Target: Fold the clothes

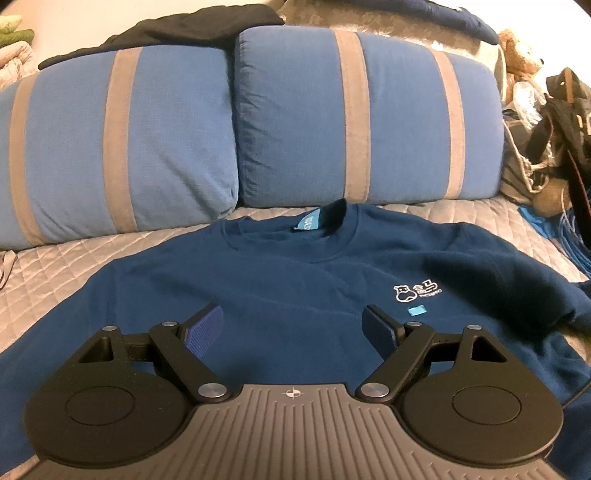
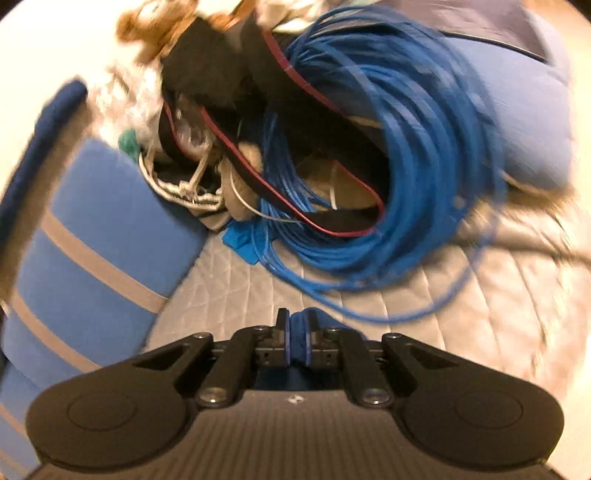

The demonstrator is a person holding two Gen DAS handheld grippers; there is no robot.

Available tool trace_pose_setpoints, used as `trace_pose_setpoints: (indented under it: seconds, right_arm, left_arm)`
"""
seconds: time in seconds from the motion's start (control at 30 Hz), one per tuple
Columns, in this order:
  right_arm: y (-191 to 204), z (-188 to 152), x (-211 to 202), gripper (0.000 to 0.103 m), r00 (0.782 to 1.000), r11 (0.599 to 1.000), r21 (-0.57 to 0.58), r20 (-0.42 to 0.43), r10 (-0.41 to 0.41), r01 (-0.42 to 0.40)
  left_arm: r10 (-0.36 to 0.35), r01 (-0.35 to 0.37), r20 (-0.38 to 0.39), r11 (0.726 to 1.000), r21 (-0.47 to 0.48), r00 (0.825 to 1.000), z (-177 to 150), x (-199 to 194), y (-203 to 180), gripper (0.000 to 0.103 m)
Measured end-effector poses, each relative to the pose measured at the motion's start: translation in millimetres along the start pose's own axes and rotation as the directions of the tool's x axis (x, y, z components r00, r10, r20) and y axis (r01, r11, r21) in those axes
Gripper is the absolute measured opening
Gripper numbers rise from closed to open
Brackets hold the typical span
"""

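A navy sweatshirt (image 1: 280,280) lies face up and spread flat on the quilted bed, collar toward the pillows, with a white logo (image 1: 415,290) on its chest. My left gripper (image 1: 293,326) hovers over the sweatshirt's middle, jaws wide apart with nothing between them. In the right wrist view my right gripper (image 2: 297,341) is shut on a fold of navy sweatshirt fabric (image 2: 299,338) pinched between its pads. The rest of the garment is hidden below that camera, and this view is blurred by motion.
Two blue pillows with grey stripes (image 1: 362,122) line the back of the grey quilted bedcover (image 1: 62,269). A coil of blue cable (image 2: 406,166), black straps (image 2: 295,147) and loose clutter crowd the bed's right end. A black garment (image 1: 177,27) rests behind the pillows.
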State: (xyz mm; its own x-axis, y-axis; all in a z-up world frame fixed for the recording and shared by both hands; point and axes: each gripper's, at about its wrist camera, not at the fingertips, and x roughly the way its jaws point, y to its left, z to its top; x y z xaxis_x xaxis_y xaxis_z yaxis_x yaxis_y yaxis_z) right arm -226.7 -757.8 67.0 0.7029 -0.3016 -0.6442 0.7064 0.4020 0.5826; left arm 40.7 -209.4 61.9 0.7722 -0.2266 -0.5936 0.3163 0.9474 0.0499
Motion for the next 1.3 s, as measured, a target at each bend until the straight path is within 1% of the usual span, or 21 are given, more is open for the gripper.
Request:
trace_pose_setpoints:
  seconds: [0.13,0.2,0.23,0.27,0.3,0.33,0.37,0.4,0.43,0.5,0.63,0.73,0.87,0.93,1.03,1.13,1.2,1.3]
  right_arm:
    - [5.8,14.8,38.6,0.008,0.998,0.997,-0.053,0.028,-0.052,0.053]
    - [11.1,19.9,52.9,0.009,0.997,0.992,-0.111,0.048,-0.059,0.064]
    - [14.4,22.1,59.1,0.014,0.997,0.987,-0.141,0.054,-0.063,0.070]
    - [18.2,24.0,63.9,0.016,0.996,0.981,-0.177,0.053,-0.065,0.074]
    - [20.9,24.8,64.6,0.034,0.997,0.976,-0.207,0.052,-0.059,0.069]
    - [22.4,24.8,61.4,0.049,0.997,0.973,-0.224,0.053,-0.047,0.058]
    - [23.8,24.8,58.1,0.055,0.998,0.970,-0.240,0.055,-0.034,0.047]
    - [25.5,24.3,52.3,0.065,0.998,0.968,-0.249,0.058,-0.018,0.033]
    - [27.4,23.2,43.6,0.072,0.998,0.968,-0.252,0.065,0.001,0.015]
    - [31.5,20.1,23.1,0.075,0.997,0.963,-0.269,0.078,0.027,-0.005]
    - [25.8,10.4,-12.4,0.076,0.996,0.959,-0.281,0.087,-0.004,0.029]
    - [5.4,-0.7,-20.3,0.075,0.998,0.974,-0.222,0.058,-0.026,0.039]
    - [-22.6,-16.3,-24.1,0.069,0.999,0.991,-0.129,0.010,-0.039,0.040]
    - [-35.7,-24.9,-18.3,0.058,0.999,0.997,-0.069,-0.014,-0.036,0.035]
    - [-55.1,-36.1,-6.0,0.051,0.999,0.998,0.059,-0.038,-0.018,0.020]
    - [-75.4,-45.9,2.5,0.049,0.999,0.975,0.220,-0.020,0.027,-0.022]
    - [-87.0,-51.4,6.1,0.047,0.998,0.944,0.326,0.013,0.055,-0.056]
    - [-96.9,-58.6,8.1,0.047,0.995,0.899,0.428,0.074,0.072,-0.097]
  left_arm:
    - [0.003,-0.003,-0.003,1.000,0.003,1.000,-0.4,0.9,0.7,0.083]
    - [0.004,-0.004,-0.004,1.000,0.003,1.000,-0.5,0.7,0.9,0.083]
    - [0.004,-0.004,-0.004,1.000,0.003,1.000,-0.4,0.6,1.1,0.083]
    - [0.003,-0.003,-0.003,1.000,0.002,1.000,-0.3,0.2,1.5,0.083]
    - [0.002,-0.002,-0.002,1.000,0.001,1.000,-0.2,-0.2,1.6,0.083]
    - [0.000,0.000,0.000,1.000,0.001,1.000,-0.1,-0.3,1.7,0.083]
    - [-0.003,0.003,0.001,1.000,0.001,1.000,-0.1,-0.2,1.7,0.083]
    - [-0.006,0.006,0.003,1.000,0.001,1.000,0.0,-0.4,1.7,0.083]
    - [-0.008,0.008,0.004,1.000,0.001,1.000,0.1,-0.9,1.8,0.083]
    - [-0.012,0.011,0.010,1.000,0.001,1.000,0.5,-2.2,2.2,0.083]
    - [-0.024,0.024,0.030,1.000,-0.012,0.999,1.9,-5.7,4.3,0.083]
    - [-0.028,0.029,0.040,0.999,-0.015,0.999,2.5,-7.2,3.7,0.083]
    - [-0.024,0.024,0.040,1.000,-0.011,0.999,2.2,-7.1,2.6,0.083]
    - [-0.022,0.022,0.039,1.000,-0.009,0.999,2.0,-7.1,2.1,0.083]
    - [-0.017,0.018,0.035,1.000,-0.005,0.999,1.7,-6.4,1.3,0.083]
    - [-0.012,0.012,0.029,1.000,-0.001,0.999,0.7,-5.4,1.0,0.083]
    - [-0.011,0.011,0.026,1.000,0.001,1.000,0.2,-4.9,1.0,0.083]
    - [-0.011,0.011,0.024,1.000,0.004,1.000,0.0,-5.1,1.1,0.083]
